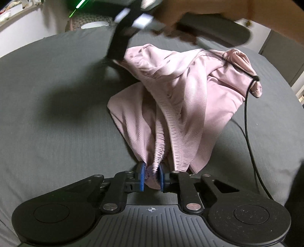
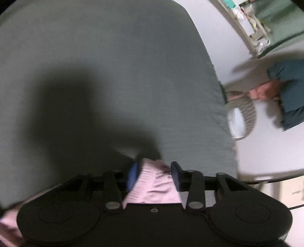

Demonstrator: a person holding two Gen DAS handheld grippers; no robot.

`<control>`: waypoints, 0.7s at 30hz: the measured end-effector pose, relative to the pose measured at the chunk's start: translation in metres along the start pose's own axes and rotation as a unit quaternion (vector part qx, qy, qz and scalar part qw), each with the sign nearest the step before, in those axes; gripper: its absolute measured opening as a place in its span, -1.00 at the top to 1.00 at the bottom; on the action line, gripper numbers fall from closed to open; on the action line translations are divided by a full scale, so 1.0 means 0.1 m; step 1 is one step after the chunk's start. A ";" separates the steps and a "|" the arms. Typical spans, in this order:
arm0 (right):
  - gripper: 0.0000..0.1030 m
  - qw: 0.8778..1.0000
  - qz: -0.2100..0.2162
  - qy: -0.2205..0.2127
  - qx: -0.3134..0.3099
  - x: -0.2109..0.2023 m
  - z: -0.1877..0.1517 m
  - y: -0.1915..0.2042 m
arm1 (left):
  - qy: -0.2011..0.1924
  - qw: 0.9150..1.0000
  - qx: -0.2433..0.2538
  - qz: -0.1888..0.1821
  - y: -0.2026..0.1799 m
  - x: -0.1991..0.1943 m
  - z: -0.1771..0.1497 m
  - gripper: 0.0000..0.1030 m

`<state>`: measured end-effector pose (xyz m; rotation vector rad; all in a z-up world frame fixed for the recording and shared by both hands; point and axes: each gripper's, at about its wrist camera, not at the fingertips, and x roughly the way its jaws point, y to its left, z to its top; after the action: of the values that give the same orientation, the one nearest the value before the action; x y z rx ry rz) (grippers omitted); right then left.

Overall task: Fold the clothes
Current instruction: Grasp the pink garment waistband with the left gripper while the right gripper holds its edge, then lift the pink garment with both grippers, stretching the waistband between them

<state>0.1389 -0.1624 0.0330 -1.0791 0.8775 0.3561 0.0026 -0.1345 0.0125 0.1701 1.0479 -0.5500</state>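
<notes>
A pale pink ribbed garment with a gathered elastic band lies bunched on the grey bed sheet. My left gripper is shut on the near end of its elastic band, the blue pads pinching the cloth. In the left wrist view my right gripper, blurred, meets the garment's far left edge, with a hand behind it. The right wrist view shows my right gripper with pink cloth filling the gap between its blue pads, held over the sheet.
A thin black cord runs over the garment's right side and down across the sheet. A woven basket stands on the pale floor beside the bed edge. Near it are a person's hand and blue clothing. Shelves line the far wall.
</notes>
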 end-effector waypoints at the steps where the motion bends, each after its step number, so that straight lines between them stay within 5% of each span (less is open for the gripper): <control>1: 0.74 1.000 -0.009 0.002 0.015 0.00 -0.03 -0.04 | -0.001 1.000 0.000 0.001 0.02 -0.01 -0.01 0.72; 2: 0.89 0.999 -0.012 0.000 0.038 -0.02 -0.07 -0.11 | -0.002 1.000 0.001 0.004 0.05 -0.03 -0.03 0.73; 6: 0.89 0.981 -0.020 -0.056 0.183 -0.39 -0.54 -0.54 | -0.018 1.000 0.014 0.020 0.12 -0.15 -0.06 0.74; 8: 0.89 0.956 -0.031 -0.100 0.276 -0.69 -0.93 -0.74 | -0.032 0.998 0.032 0.037 0.12 -0.24 -0.03 0.74; 10: 0.89 0.917 -0.042 -0.153 0.365 -1.07 -1.46 -0.83 | -0.048 0.996 0.052 0.060 0.12 -0.36 0.03 0.75; 13: 0.89 0.872 -0.058 -0.204 0.441 -1.58 -2.07 -0.74 | -0.090 0.989 0.066 0.096 0.13 -0.65 0.18 0.75; 16: 0.88 0.844 -0.103 -0.238 0.470 -2.02 -2.36 -0.59 | -0.149 0.974 0.095 0.142 0.08 -1.04 0.40 0.75; 21: 0.88 0.810 -0.205 -0.284 0.470 -2.54 -2.42 -0.55 | -0.279 0.925 0.131 0.222 0.09 -2.01 0.88 0.77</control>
<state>-0.0914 -0.3609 0.2159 -0.1657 0.1754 -0.1424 -0.0007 -0.0909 0.2282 0.4465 0.3547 -0.2904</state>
